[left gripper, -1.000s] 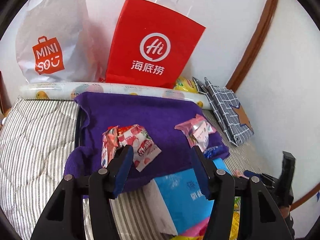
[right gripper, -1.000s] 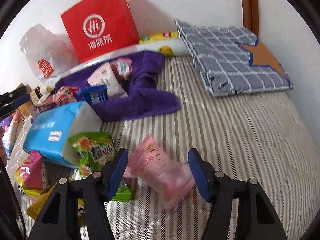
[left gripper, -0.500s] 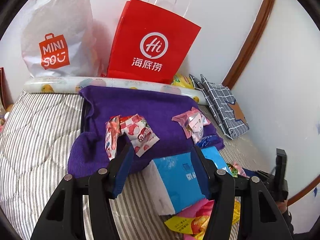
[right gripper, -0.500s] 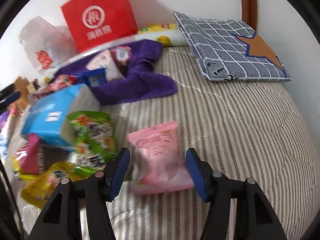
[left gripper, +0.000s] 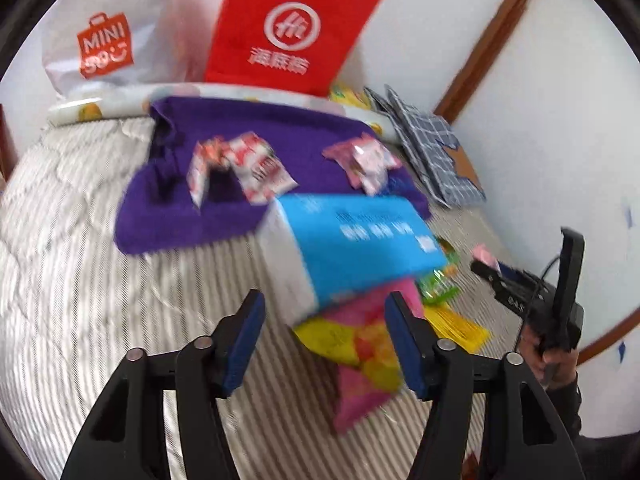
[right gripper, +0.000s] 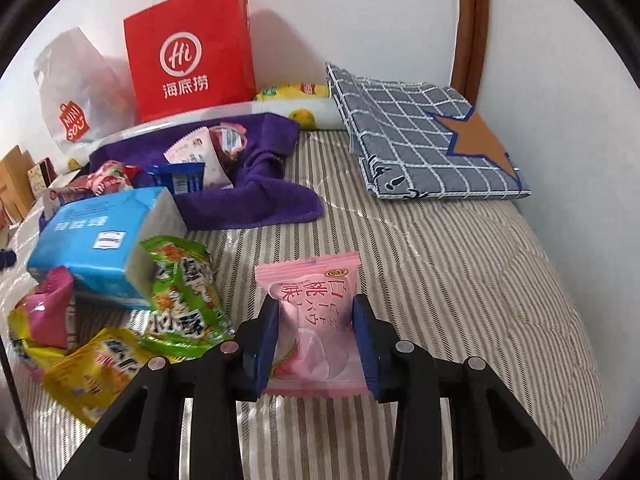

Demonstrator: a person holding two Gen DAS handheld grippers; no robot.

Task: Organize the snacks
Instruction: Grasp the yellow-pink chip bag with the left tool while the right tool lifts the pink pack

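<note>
My right gripper (right gripper: 316, 320) is shut on a pink peach snack packet (right gripper: 310, 312), held just above the striped bed. To its left lie a green snack bag (right gripper: 182, 292), a yellow bag (right gripper: 96, 372), a pink-and-yellow bag (right gripper: 44, 320) and a blue tissue pack (right gripper: 100, 240). My left gripper (left gripper: 324, 328) is open and empty, above the pink-and-yellow bag (left gripper: 360, 352) and near the tissue pack (left gripper: 352, 240). Red-white packets (left gripper: 248, 164) and pink packets (left gripper: 366, 160) lie on a purple towel (left gripper: 224, 208). The right gripper also shows in the left wrist view (left gripper: 520, 288).
A red paper bag (right gripper: 188, 68) and a white MINISO bag (right gripper: 76, 92) stand against the back wall. A folded checked cloth with a star (right gripper: 424, 136) lies at the bed's far right. A blue packet (right gripper: 178, 176) sits by the towel. Brown boxes (right gripper: 16, 176) stand far left.
My right gripper has closed on the pink packet and lifted it. My left gripper has pulled back and swung right, from over the towel to over the tissue pack and bags.
</note>
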